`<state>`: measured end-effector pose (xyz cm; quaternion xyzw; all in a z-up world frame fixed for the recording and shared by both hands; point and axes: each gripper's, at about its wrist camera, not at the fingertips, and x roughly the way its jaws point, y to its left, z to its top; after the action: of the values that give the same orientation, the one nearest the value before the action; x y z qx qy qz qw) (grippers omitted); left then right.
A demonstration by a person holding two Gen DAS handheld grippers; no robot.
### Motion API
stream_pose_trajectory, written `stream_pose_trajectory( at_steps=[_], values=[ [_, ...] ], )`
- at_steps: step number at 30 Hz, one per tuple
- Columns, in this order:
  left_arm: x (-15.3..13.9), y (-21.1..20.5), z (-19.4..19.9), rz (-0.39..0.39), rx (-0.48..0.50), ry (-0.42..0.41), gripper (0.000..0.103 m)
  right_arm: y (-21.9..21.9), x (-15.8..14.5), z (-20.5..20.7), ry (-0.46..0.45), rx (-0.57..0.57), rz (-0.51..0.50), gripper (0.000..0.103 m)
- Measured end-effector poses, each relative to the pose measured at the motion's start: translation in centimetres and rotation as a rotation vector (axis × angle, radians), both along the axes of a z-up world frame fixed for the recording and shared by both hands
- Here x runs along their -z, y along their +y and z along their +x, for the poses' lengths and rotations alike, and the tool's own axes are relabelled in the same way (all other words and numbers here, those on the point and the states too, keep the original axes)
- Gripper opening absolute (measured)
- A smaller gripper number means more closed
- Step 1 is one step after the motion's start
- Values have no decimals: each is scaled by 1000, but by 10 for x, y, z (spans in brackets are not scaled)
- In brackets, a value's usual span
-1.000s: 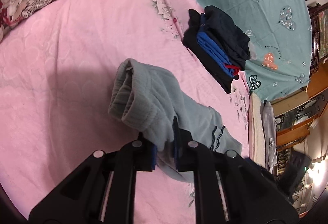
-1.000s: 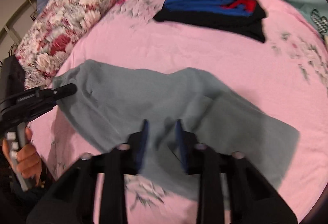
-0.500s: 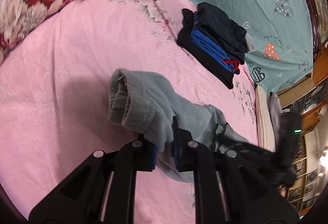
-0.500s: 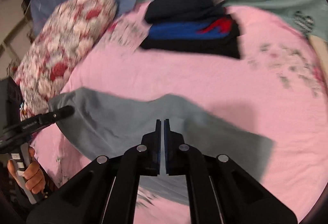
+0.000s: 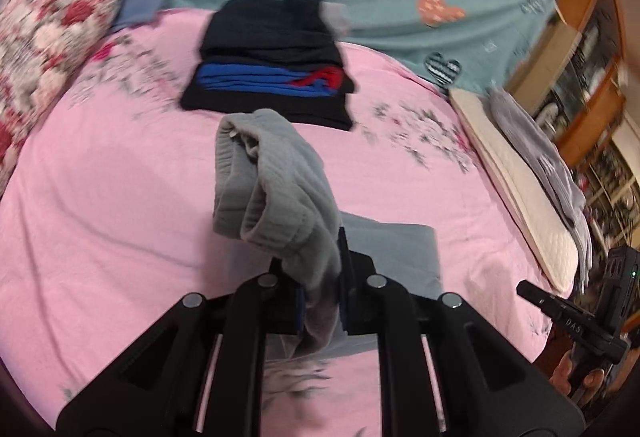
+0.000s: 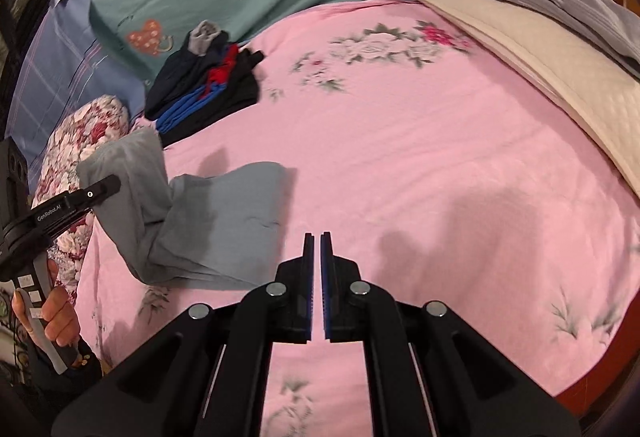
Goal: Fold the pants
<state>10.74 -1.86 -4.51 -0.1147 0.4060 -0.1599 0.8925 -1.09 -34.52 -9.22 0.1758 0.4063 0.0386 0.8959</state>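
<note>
the grey pants (image 5: 280, 197) are pinched at one bunched end by the left gripper (image 5: 320, 289), the rest lying on the pink bedspread (image 6: 440, 165); the right gripper (image 6: 316, 277) is closed, empty.

Words on the two black tongs

The black left tongs (image 6: 60, 211), seen from the right wrist, have white letters on the side that say "GenRoboLAI". The black right tongs (image 5: 568, 321), seen from the left wrist, show blurry letters that look like "DAS".
</note>
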Motion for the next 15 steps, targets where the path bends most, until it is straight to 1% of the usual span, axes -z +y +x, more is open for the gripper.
stream_pose_trajectory(
  at_steps=[3, 5, 7, 9, 11, 12, 13, 14, 15],
  values=[
    [-1, -57, -3, 15, 109, -17, 12, -13, 3, -7, -3, 27, 14, 4],
    [5, -91, -7, 46, 174, -16, 12, -14, 5, -6, 1, 26, 20, 4],
    [22, -121, -6, 85, 230, 11, 12, -10, 8, -4, 10, 9, 20, 4],
    [55, -149, 0, 150, 281, 90, 12, -4, 12, 1, 27, -14, 13, 4],
    [88, -159, 7, 190, 318, 180, 18, 4, 15, 10, 47, -34, -3, 5],
    [96, -159, 7, 194, 319, 180, 20, 7, 15, 15, 56, -43, -12, 6],
    [94, -157, 4, 190, 327, 164, 23, 11, 15, 20, 62, -52, -23, 6],
    [91, -156, 1, 174, 358, 177, 41, 15, 13, 25, 63, -58, -34, 8],
    [86, -154, -1, 143, 382, 191, 79, 18, 11, 31, 61, -64, -47, 11]
  ],
)
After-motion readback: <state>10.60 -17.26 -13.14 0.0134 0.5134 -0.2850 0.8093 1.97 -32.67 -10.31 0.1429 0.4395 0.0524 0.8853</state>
